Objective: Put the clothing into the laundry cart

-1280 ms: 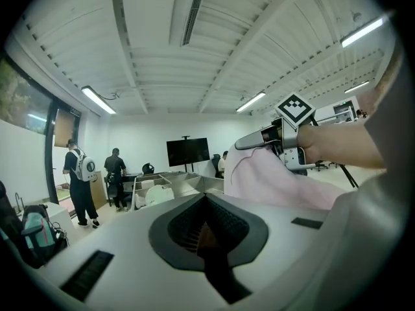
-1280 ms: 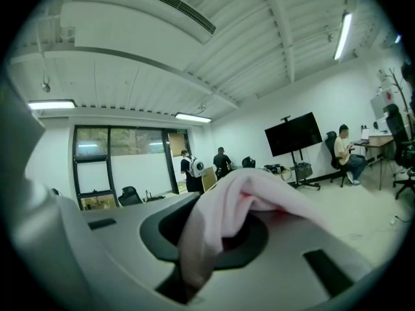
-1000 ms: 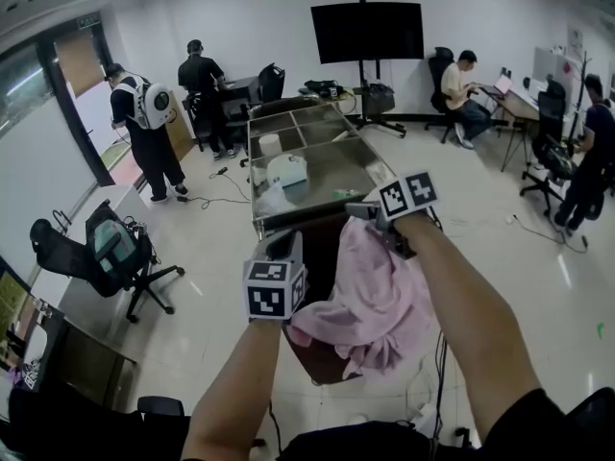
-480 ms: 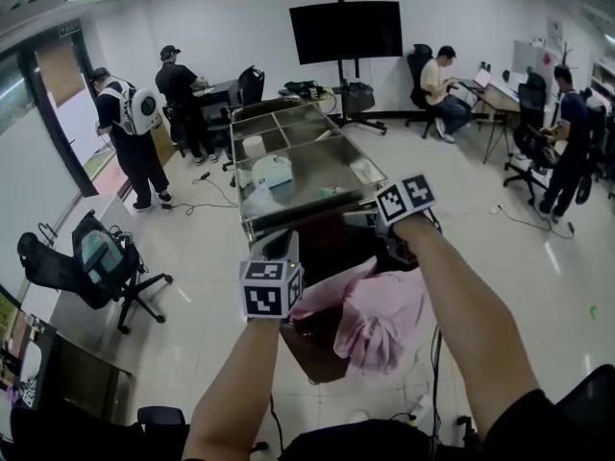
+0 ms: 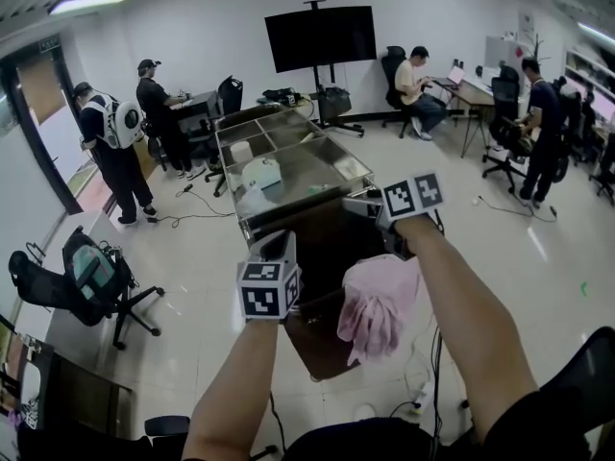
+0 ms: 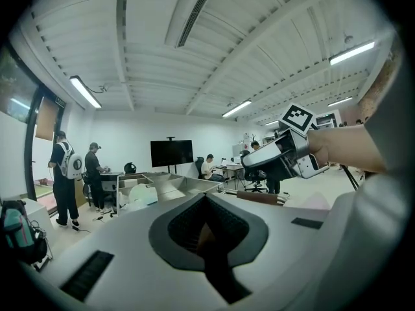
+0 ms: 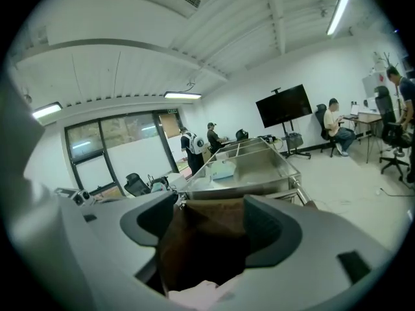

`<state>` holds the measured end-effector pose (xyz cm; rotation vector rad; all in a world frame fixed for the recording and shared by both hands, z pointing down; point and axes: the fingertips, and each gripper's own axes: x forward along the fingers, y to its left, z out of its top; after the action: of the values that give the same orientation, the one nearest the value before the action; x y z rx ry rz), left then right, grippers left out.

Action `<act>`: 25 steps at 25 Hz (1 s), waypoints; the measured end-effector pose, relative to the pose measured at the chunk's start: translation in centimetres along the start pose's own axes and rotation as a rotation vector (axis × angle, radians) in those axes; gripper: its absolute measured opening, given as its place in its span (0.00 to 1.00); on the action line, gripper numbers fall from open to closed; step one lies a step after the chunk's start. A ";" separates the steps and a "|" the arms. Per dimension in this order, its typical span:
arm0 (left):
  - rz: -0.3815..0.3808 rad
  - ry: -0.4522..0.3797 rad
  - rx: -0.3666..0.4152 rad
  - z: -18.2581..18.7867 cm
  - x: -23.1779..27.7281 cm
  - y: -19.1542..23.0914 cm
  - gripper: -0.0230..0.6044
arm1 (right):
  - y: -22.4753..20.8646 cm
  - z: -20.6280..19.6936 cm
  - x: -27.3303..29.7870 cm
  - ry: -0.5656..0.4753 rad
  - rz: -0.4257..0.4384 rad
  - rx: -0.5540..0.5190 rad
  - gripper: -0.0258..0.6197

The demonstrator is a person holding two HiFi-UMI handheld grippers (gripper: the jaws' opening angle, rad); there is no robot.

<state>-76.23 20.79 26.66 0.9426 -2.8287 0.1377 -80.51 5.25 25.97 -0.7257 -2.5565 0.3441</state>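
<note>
A pink garment (image 5: 380, 301) lies bunched over the right rim of the brown laundry cart (image 5: 312, 339), partly hanging outside it. My right gripper (image 5: 357, 206) is above the cart's far side, clear of the garment. In the right gripper view its jaws (image 7: 209, 232) stand apart and are closing, with only the cart's brown cloth (image 7: 207, 216) showing between them and a bit of the pink garment (image 7: 198, 295) below. My left gripper (image 5: 281, 246) hovers over the cart's left edge; in its own view (image 6: 206, 229) the jaws look shut with nothing held.
A steel table with compartments (image 5: 298, 161) stands right behind the cart, with white items on it. Beyond are a TV on a stand (image 5: 320, 38), several people at desks and an office chair with a backpack (image 5: 91, 277). Cables lie on the floor by the cart (image 5: 423, 392).
The pink garment has dropped away from the right gripper and bunched up on the cart's right rim. Both grippers stayed roughly in place.
</note>
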 end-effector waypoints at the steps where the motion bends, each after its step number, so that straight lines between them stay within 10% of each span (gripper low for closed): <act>1: -0.007 0.000 0.002 -0.1 -0.4 -0.1 0.04 | 0.5 0.0 -0.5 -0.015 -0.007 -0.002 0.54; 7: -0.062 -0.001 0.000 -0.9 -2.7 -1.1 0.04 | 2.9 -0.5 -4.0 -0.105 -0.090 -0.043 0.04; 25: -0.200 0.044 0.050 -6.5 -8.5 -10.6 0.04 | 7.5 -11.5 -17.9 -0.312 -0.208 -0.149 0.05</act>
<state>-62.37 18.24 31.95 1.2103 -2.6832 0.2028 -58.12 3.01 26.81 -0.4799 -2.9476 0.2136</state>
